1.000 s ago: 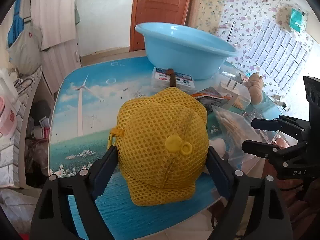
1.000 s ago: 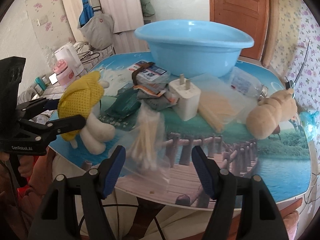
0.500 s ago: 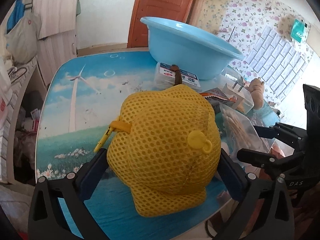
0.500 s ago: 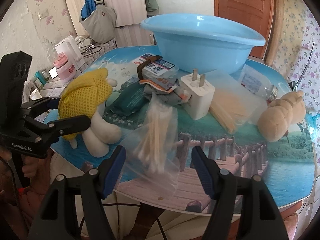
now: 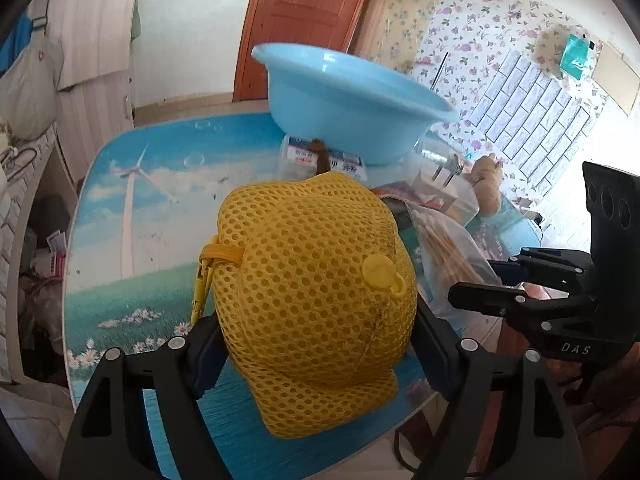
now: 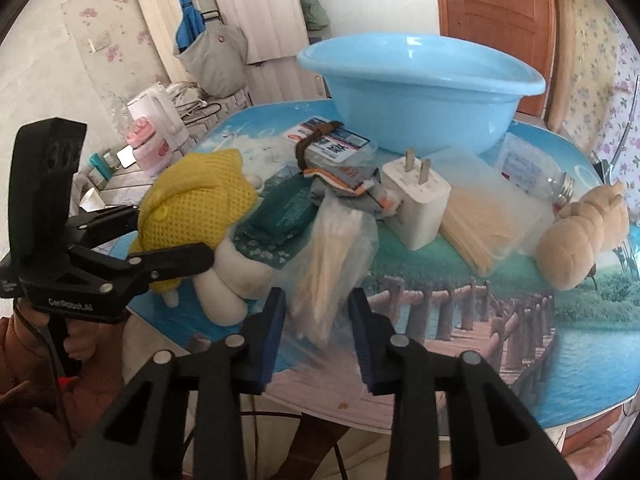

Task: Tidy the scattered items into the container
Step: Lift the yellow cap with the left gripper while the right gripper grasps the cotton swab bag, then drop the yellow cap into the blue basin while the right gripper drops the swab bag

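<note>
A plush toy in a yellow mesh cap (image 5: 316,280) (image 6: 192,208) lies at the table's near left corner. My left gripper (image 5: 316,332) (image 6: 172,232) is closing on the cap, and both pads touch its sides. A clear bag of cotton swabs (image 6: 324,256) (image 5: 444,256) lies beside the toy. My right gripper (image 6: 316,300) (image 5: 476,280) is closing on the bag's near end, with the plastic between its pads. The light blue basin (image 6: 420,120) (image 5: 352,120) stands at the far side of the table.
Between the basin and the grippers lie a white charger plug (image 6: 416,208), a dark green packet (image 6: 280,212), a labelled tissue pack (image 6: 332,140), a clear box of sticks (image 6: 480,224), a plastic bottle (image 6: 532,172) and a beige plush (image 6: 580,232). The table edge (image 6: 440,420) runs just below the right gripper.
The right jaws have narrowed from wide apart onto the swab bag, which has slid nearer. The left jaws widened, then drew in against the yellow cap.
</note>
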